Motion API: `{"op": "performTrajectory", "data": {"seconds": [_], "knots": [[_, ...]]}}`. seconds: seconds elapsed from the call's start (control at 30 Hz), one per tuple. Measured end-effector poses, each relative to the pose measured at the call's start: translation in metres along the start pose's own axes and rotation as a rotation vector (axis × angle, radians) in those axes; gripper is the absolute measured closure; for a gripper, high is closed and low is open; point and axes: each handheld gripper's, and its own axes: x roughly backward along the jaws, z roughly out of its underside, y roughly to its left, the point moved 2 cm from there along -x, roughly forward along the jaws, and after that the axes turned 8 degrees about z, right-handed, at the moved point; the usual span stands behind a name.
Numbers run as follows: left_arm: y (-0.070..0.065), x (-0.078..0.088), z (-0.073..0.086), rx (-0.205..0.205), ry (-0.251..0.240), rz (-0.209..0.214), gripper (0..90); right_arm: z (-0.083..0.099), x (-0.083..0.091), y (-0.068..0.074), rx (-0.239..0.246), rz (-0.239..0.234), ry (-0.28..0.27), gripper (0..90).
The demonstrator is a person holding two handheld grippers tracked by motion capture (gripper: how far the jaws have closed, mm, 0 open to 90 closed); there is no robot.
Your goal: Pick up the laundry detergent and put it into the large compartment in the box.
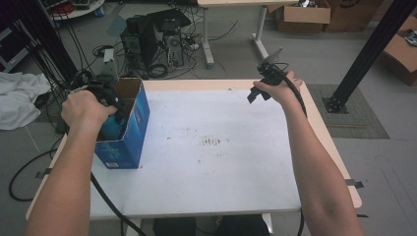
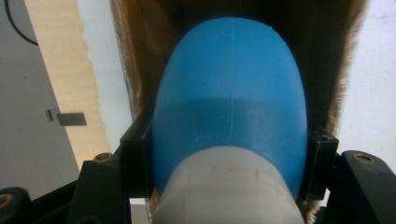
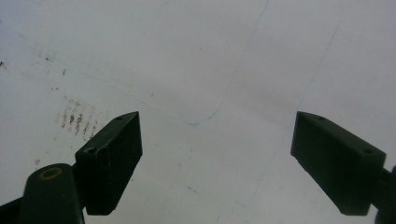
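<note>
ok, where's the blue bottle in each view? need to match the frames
High view: the blue bottle is at left, inside the open blue box, under the left gripper.
Left gripper view: centre frame, clamped between the jaws, brown box walls around it.
Right gripper view: not in this frame; open jaws over the white tabletop.
Shared landmark: the white tabletop, with its pale wooden edge in the high and left gripper views.
</note>
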Motion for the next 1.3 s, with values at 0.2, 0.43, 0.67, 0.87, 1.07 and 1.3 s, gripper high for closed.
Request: {"op": "performTrajectory", "data": {"seconds": [0.2,0.43,0.67,0.87,1.07,1.3], "knots": [[0.002,-0.012,0.001,-0.002,0.011,-0.003,38.3,-0.001,-0.001,0.001,0.007,-0.001,-0.002,16.6],[0.001,-0.024,0.000,-0.014,0.016,-0.004,38.3,-0.001,-0.001,0.003,0.005,-0.002,0.002,16.6],[0.000,-0.027,0.000,-0.012,0.009,-0.003,38.3,0.000,-0.001,0.002,0.000,0.000,0.003,16.6],[0.000,-0.027,0.000,-0.010,0.006,-0.002,38.2,0.000,-0.001,0.002,0.006,-0.004,0.003,16.6],[0.000,-0.028,0.001,-0.008,0.013,0.001,38.0,0.001,0.001,0.002,0.007,-0.003,0.000,16.6],[0.000,-0.028,0.001,-0.009,0.010,0.005,37.9,0.002,0.002,0.000,0.002,-0.006,0.001,16.6]]}}
